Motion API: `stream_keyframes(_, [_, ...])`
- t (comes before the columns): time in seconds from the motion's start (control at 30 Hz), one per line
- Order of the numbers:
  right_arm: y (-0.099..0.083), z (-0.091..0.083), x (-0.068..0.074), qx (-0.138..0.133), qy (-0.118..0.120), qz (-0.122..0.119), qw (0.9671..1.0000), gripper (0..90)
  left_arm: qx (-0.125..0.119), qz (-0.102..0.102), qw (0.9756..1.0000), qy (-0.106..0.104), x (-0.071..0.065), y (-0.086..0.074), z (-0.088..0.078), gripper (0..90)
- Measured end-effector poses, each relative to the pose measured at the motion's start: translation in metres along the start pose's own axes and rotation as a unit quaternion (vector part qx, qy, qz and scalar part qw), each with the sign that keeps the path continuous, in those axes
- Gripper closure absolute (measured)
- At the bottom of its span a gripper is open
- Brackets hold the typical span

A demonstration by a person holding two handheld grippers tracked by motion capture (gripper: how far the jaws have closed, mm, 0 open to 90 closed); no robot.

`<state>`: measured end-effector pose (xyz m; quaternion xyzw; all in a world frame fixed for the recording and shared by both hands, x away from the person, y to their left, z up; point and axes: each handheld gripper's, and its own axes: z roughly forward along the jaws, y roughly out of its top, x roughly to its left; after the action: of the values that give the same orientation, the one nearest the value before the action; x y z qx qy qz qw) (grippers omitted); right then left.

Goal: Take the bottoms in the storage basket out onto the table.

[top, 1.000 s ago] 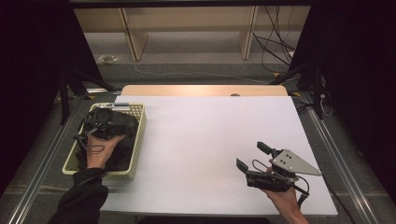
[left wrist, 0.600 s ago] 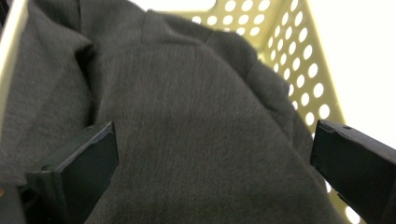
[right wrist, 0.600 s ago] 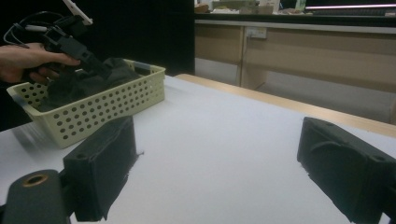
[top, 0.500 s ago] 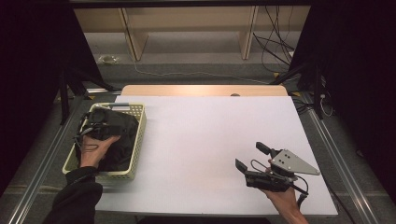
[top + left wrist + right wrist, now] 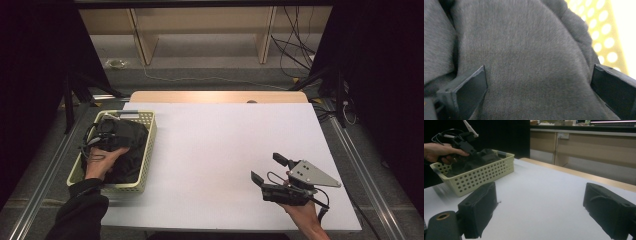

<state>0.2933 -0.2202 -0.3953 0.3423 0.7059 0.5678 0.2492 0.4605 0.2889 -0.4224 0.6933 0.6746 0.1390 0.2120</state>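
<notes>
A pale yellow perforated basket (image 5: pixel 146 150) stands at the table's left edge and holds a bundle of dark grey cloth (image 5: pixel 131 145). My left gripper (image 5: pixel 111 131) is down in the basket. In the left gripper view its jaws stand wide apart, so the gripper (image 5: pixel 539 85) is open, and the cloth (image 5: pixel 524 50) bulges between them. My right gripper (image 5: pixel 272 170) rests open near the table's front right, with nothing between its fingers. From the right gripper (image 5: pixel 539 207) view, the basket (image 5: pixel 486 173), the cloth (image 5: pixel 482 157) and the left gripper (image 5: pixel 461 141) lie ahead to the left.
A white table (image 5: pixel 225 145) spreads between the basket and the right gripper. The basket's wall (image 5: pixel 604 37) is close beside the left gripper's right jaw. Wooden shelving (image 5: pixel 200 30) and cables (image 5: pixel 295 55) lie beyond the table's far edge.
The left hand has shifted slightly inside the basket, with its gripper pressing into the cloth. The right gripper has stayed put.
</notes>
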Motion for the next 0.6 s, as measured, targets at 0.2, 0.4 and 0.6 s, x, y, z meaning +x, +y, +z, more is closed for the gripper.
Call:
stream_keyframes(0.2, [0.0, 0.0, 0.0, 0.0, 0.0, 0.001, 1.0, 12.8, 0.014, 0.002, 0.9999, 0.006, 0.001, -0.002, 0.008, 0.0])
stream_keyframes(0.4, [-0.001, 0.0, 0.0, 0.007, -0.001, -0.001, 1.0, 13.1, 0.039, -0.003, 0.9992, 0.003, 0.005, 0.0, 0.016, 0.0])
stream_keyframes(0.6, [-0.001, 0.001, 0.0, 0.003, 0.001, 0.001, 1.0, 13.2, 0.076, 0.01, 0.997, 0.001, 0.003, 0.0, 0.025, 0.0])
